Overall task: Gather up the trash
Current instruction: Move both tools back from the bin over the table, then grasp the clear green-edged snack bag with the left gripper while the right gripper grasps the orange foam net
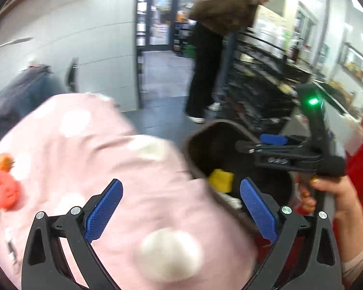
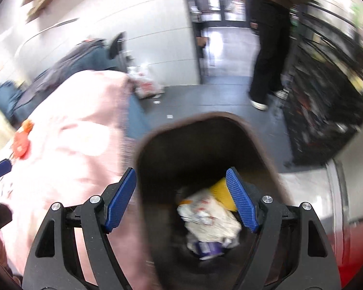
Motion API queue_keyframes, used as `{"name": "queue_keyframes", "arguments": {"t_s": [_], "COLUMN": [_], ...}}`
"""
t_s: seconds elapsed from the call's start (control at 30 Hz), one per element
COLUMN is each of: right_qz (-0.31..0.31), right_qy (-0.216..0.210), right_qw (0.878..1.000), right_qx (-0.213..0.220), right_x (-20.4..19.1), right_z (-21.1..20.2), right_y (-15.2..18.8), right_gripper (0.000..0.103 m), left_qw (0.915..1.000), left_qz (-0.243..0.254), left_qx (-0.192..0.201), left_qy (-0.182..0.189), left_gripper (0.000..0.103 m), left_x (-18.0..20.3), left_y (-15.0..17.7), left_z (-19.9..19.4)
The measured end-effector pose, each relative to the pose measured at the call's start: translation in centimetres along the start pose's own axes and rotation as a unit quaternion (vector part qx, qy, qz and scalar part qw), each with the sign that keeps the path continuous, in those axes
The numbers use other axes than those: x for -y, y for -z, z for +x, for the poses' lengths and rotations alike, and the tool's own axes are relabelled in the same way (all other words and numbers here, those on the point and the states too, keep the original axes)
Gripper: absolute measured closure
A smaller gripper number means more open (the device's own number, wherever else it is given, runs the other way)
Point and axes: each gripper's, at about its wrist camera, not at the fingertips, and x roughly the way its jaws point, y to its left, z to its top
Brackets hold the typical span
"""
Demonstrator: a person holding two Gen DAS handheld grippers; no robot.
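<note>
Pink fabric with white spots (image 1: 92, 169) is filling the left of both views, probably a bag or a garment draped over something; the blur makes it impossible to say which. An orange and red charm (image 1: 4, 188) is hanging at its far left edge. The left claw (image 1: 181, 207) is hovering over this fabric with its blue pads (image 1: 104, 210) spread wide and nothing between them. Just to the right, touching the pink cloth, a dark brown bin (image 2: 205, 120) is gaping open, and the trash is lying at its bottom: a crumpled white wrapper (image 2: 210, 217), a yellow piece (image 2: 221, 191) beside it, and a purple-and-white scrap (image 2: 209, 247) underneath. The right claw (image 2: 181, 203) is hanging directly above the bin mouth, also spread and empty. Further right, the right hand (image 1: 331, 193) is gripping its tool's handle. A bystander in a brown jacket (image 1: 225, 4) is standing well apart, by dark shelving.

Judging from this, the drop looks done. The main risk is the pink fabric: it is crowding the bin rim, so an open left claw sweeping across could be snagging the cloth or the charm and dragging it into the bin. Both views are smearing with motion, so a quick swing could also be knocking the rim and tipping the light trash out onto the floor. Slower movement would help.
</note>
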Motion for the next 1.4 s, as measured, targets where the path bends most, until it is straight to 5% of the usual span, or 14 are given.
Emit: {"name": "queue_keyframes", "arguments": {"t_s": [0.23,0.57,0.77,1.0,1.1,1.17,1.4], "right_qz": [-0.091,-0.183,-0.232,-0.258,-0.252,-0.250,-0.251], "right_qy": [-0.080,-0.183,-0.219,-0.240,-0.248,-0.248,-0.245], "right_qw": [0.992,0.964,0.945,0.933,0.931,0.931,0.929], "right_qx": [-0.020,-0.054,-0.073,-0.078,-0.087,-0.093,-0.120], "right_x": [-9.0,-21.8,-28.7,-34.6,-36.0,-37.1,-41.4], "right_z": [1.9,4.3,5.1,6.2,7.2,8.1,12.1], "right_y": [-1.6,-2.6,-2.2,-2.4,-3.0,-3.3,-4.1], "right_gripper": [0.025,0.025,0.025,0.025,0.025,0.025,0.025], "left_qw": [0.9929,0.9596,0.9428,0.9411,0.9405,0.9390,0.9286], "left_qz": [-0.080,-0.168,-0.209,-0.207,-0.203,-0.213,-0.275], "left_qx": [0.007,-0.018,-0.043,-0.069,-0.082,-0.088,-0.059], "left_qy": [-0.088,-0.225,-0.257,-0.259,-0.260,-0.256,-0.242], "left_gripper": [0.007,0.010,0.021,0.026,0.044,0.070,0.084], "left_x": [-8.2,-22.1,-30.4,-34.8,-35.8,-36.4,-36.7], "left_y": [3.6,9.2,10.3,9.1,8.9,9.1,11.3], "left_z": [-3.2,-7.2,-7.3,-4.5,-3.2,-2.8,-5.3]}}
